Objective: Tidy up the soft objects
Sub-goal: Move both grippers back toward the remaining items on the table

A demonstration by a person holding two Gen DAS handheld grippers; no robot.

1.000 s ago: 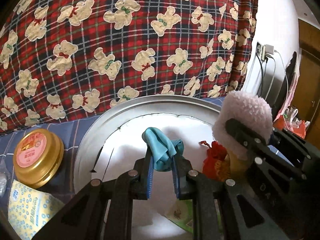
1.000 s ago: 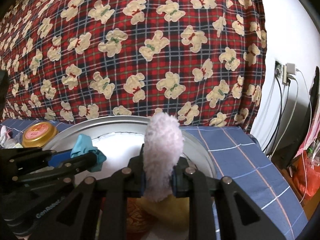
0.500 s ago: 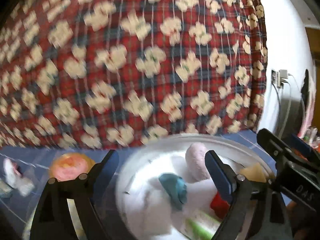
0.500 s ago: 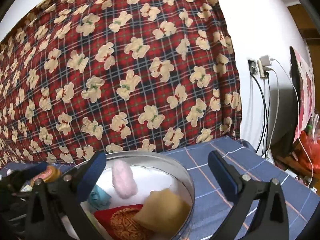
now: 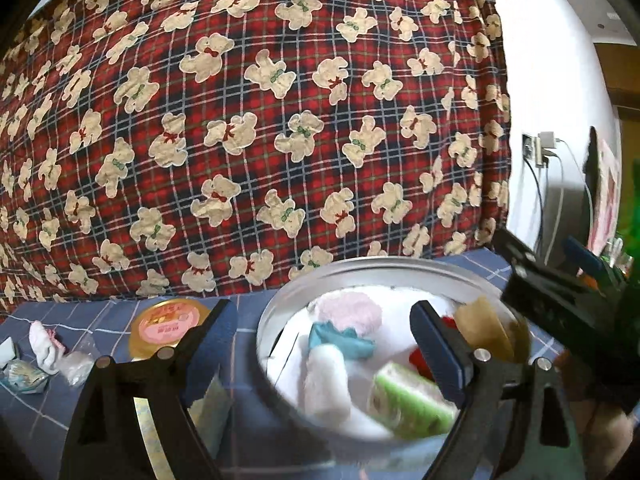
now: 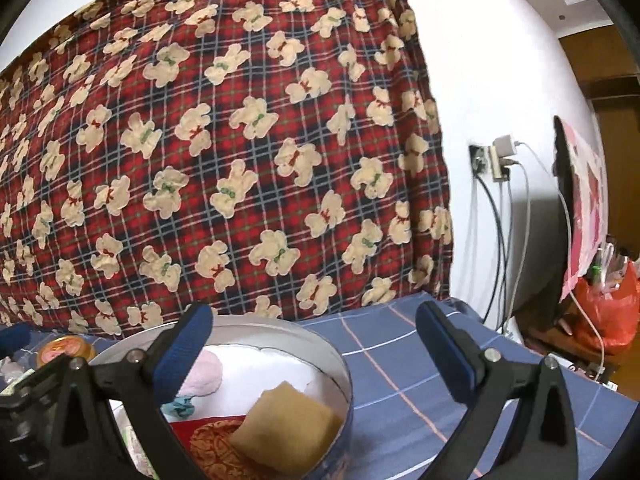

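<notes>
Left wrist view: left gripper (image 5: 320, 328) spread, empty, lower centre over round tin (image 5: 280, 300); right gripper (image 6: 316, 332) likewise spread, empty.

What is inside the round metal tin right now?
The round metal tin holds a pink fluffy piece, teal cloth, white roll, green-and-white item, tan pad and red fabric. Whatever lies beneath them is covered.

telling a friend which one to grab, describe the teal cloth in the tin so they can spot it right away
Find the round metal tin on the blue checked cloth, below the red bear-print blanket. Among the soft things inside lies the teal cloth, crumpled beside the fluffy pink piece. It is the only blue-green item there.
</notes>
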